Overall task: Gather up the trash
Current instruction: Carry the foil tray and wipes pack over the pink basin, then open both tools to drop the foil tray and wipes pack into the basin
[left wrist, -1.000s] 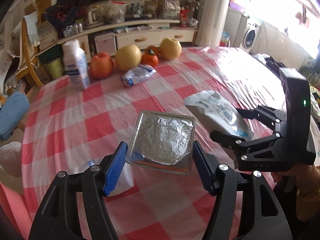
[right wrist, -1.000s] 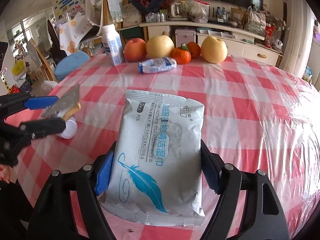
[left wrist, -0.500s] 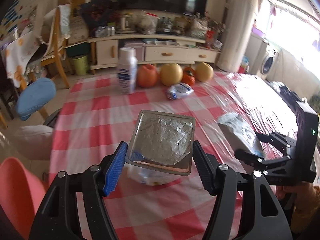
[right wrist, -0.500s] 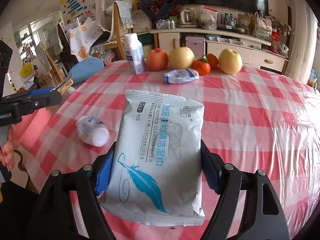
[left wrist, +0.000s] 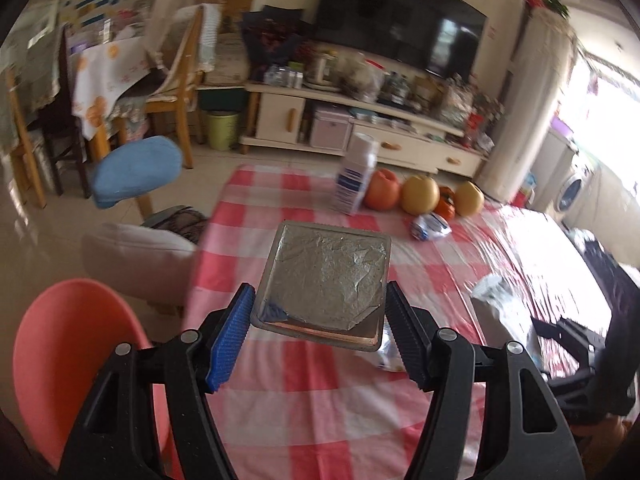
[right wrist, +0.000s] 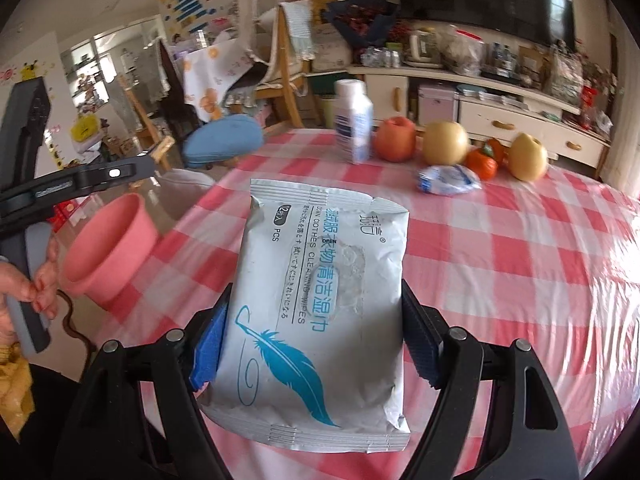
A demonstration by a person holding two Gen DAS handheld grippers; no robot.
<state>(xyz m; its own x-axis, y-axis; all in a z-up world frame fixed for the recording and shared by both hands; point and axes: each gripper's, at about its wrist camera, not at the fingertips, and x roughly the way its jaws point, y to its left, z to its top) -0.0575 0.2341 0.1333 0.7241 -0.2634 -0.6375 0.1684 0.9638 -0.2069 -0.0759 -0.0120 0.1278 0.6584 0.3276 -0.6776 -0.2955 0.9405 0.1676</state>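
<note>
The foil-lidded square tray (left wrist: 326, 284) is clamped by its two side edges between the pads of the left gripper (left wrist: 320, 322), held in the air over the near left part of the table, its crinkled silver lid facing the camera and one corner of the foil peeled back. The wet-wipes pack (right wrist: 320, 304), pale grey with a blue feather print, is pinched across its width in the right gripper (right wrist: 316, 344), also lifted clear of the tablecloth (right wrist: 500, 264), a red-and-white check under clear plastic. In the right wrist view the left gripper shows at the far left, gripped by a hand (right wrist: 30, 292), with a pink basin (right wrist: 108, 248) just below it, off the table's edge; the same basin (left wrist: 68, 360) fills the lower left of the left wrist view. A small crumpled wrapper (left wrist: 390, 350) lies on the cloth just behind the left gripper's right finger. At the far side of the table stand a white bottle (right wrist: 354, 124), an apple (right wrist: 396, 138), two yellow pears (right wrist: 445, 142), small orange fruits (right wrist: 482, 160) and a blue-and-white packet (right wrist: 448, 180) lying in front of them. Beyond are a blue-cushioned stool (left wrist: 136, 170), wooden chairs, a cluttered TV cabinet (left wrist: 360, 120) and a dark television (left wrist: 400, 32).
</note>
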